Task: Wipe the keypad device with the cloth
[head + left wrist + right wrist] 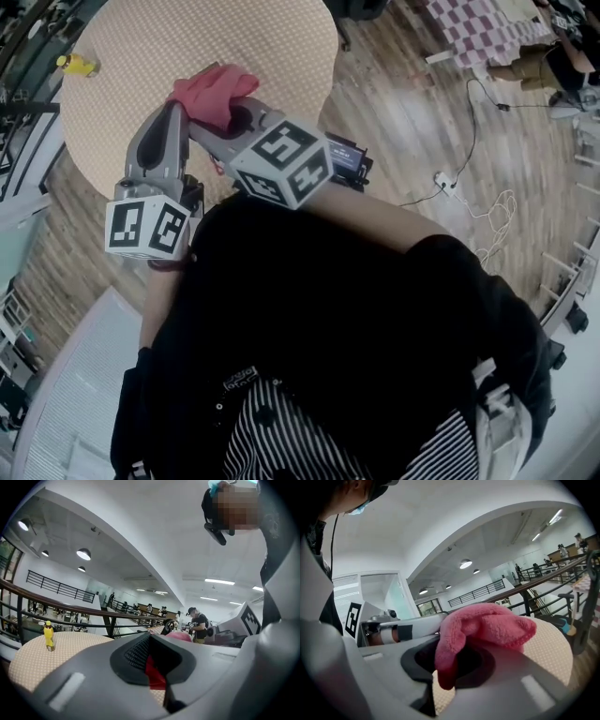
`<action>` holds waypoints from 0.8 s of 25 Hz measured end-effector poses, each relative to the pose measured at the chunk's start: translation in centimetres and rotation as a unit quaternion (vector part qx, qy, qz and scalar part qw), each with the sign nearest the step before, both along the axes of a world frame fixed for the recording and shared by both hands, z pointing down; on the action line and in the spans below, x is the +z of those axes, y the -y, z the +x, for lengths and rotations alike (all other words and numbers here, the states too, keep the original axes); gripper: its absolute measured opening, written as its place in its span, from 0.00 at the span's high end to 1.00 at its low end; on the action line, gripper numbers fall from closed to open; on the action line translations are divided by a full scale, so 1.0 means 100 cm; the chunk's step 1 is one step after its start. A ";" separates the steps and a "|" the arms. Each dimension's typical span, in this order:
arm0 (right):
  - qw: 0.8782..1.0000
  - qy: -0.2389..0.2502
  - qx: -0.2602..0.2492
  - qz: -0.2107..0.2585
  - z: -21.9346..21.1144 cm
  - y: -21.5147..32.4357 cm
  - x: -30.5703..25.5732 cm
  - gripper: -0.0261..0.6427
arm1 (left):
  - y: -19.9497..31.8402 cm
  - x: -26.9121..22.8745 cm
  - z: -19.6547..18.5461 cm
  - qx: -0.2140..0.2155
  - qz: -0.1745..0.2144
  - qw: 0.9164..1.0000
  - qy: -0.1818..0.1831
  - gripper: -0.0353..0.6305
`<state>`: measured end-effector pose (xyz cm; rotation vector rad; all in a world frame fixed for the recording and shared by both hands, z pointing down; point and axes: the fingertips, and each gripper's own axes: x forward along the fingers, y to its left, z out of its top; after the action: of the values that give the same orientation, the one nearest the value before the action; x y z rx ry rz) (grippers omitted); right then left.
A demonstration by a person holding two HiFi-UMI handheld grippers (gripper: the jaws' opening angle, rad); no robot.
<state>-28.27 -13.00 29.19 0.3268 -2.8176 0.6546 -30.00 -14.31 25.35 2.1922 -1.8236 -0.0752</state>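
Over the near part of the table [187, 37], clamping the cloth [212, 92] in the right gripper [228, 110]: jaws closed on a thick pink fold, the rest bunched on top and hanging off one side. Just beside it, on the left, pinching with the left gripper [174, 105] too: jaws nearly together, with a red sliver of the same cloth in the narrow gap. Both over the woven tabletop, tips close together, pointing away from the person [328, 309]. Just right of the right gripper, by the table's edge, a dark device [348, 161] with a screen, mostly hidden; cannot tell whether on the table or off it. Far across the table, well apart from the cloth, a small yellow figure [77, 65], upright
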 end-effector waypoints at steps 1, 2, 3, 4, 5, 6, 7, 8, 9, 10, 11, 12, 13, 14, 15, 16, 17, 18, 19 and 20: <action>1.000 -0.003 0.004 0.002 -0.011 0.000 -0.001 0.86 | 0.000 -0.001 -0.010 0.006 0.001 1.000 0.000 0.95; 1.000 -0.005 0.008 0.004 -0.020 0.000 -0.001 0.86 | 0.000 -0.002 -0.020 0.012 0.003 1.000 -0.001 0.95; 1.000 -0.007 0.013 0.006 -0.029 0.000 -0.002 0.86 | 0.000 -0.002 -0.029 0.018 0.004 1.000 -0.003 0.95; 1.000 -0.010 0.020 0.007 -0.037 0.000 -0.002 0.86 | 0.000 -0.002 -0.037 0.024 0.005 1.000 -0.005 0.95; 1.000 -0.013 0.026 0.008 -0.045 0.001 -0.001 0.86 | 0.001 -0.001 -0.044 0.030 0.006 0.999 -0.007 0.95; 0.999 -0.016 0.034 0.008 -0.052 0.003 0.000 0.86 | 0.002 0.001 -0.052 0.037 0.007 0.999 -0.006 0.95; 0.999 -0.019 0.042 0.008 -0.058 0.004 0.002 0.86 | 0.003 0.002 -0.058 0.045 0.008 0.999 -0.004 0.95; 0.999 -0.021 0.049 0.008 -0.064 0.004 0.003 0.86 | 0.002 0.002 -0.063 0.051 0.006 0.999 0.000 0.95; 0.998 -0.025 0.056 0.009 -0.070 0.002 0.004 0.86 | 0.001 0.003 -0.068 0.056 0.003 0.998 0.004 0.95; 0.998 -0.028 0.062 0.011 -0.076 0.001 0.004 0.86 | -0.001 0.003 -0.073 0.062 0.000 0.998 0.008 0.95; 0.997 -0.032 0.067 0.015 -0.081 -0.001 0.006 0.86 | -0.003 0.004 -0.078 0.067 -0.001 0.998 0.010 0.95; 0.997 -0.036 0.072 0.017 -0.087 0.000 0.008 0.86 | -0.004 0.005 -0.082 0.072 -0.002 0.997 0.009 0.95; 0.996 -0.039 0.076 0.018 -0.091 0.001 0.011 0.86 | -0.003 0.008 -0.087 0.077 -0.003 0.997 0.007 0.95; 0.996 -0.042 0.081 0.017 -0.095 0.004 0.015 0.86 | -0.001 0.012 -0.091 0.082 -0.004 0.997 0.005 0.95; 0.995 -0.045 0.084 0.015 -0.099 0.007 0.018 0.86 | 0.001 0.016 -0.095 0.086 -0.006 0.996 0.001 0.95; 0.995 -0.049 0.087 0.013 -0.101 0.010 0.022 0.86 | 0.004 0.019 -0.098 0.090 -0.008 0.996 -0.003 0.95; 0.995 -0.053 0.088 0.012 -0.103 0.011 0.024 0.86 | 0.006 0.022 -0.100 0.092 -0.010 0.996 -0.006 0.95; 0.995 -0.056 0.088 0.010 -0.105 0.012 0.026 0.86 | 0.007 0.024 -0.101 0.094 -0.011 0.995 -0.007 0.95; 0.994 -0.058 0.087 0.009 -0.106 0.012 0.027 0.86 | 0.007 0.025 -0.102 0.095 -0.013 0.995 -0.008 0.95; 0.994 -0.060 0.086 0.008 -0.106 0.011 0.028 0.86 | 0.007 0.026 -0.102 0.096 -0.015 0.995 -0.008 0.95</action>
<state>-38.84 -14.07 31.96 0.5971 -2.7027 0.6245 -40.18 -14.97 27.90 2.3271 -1.5867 -0.0247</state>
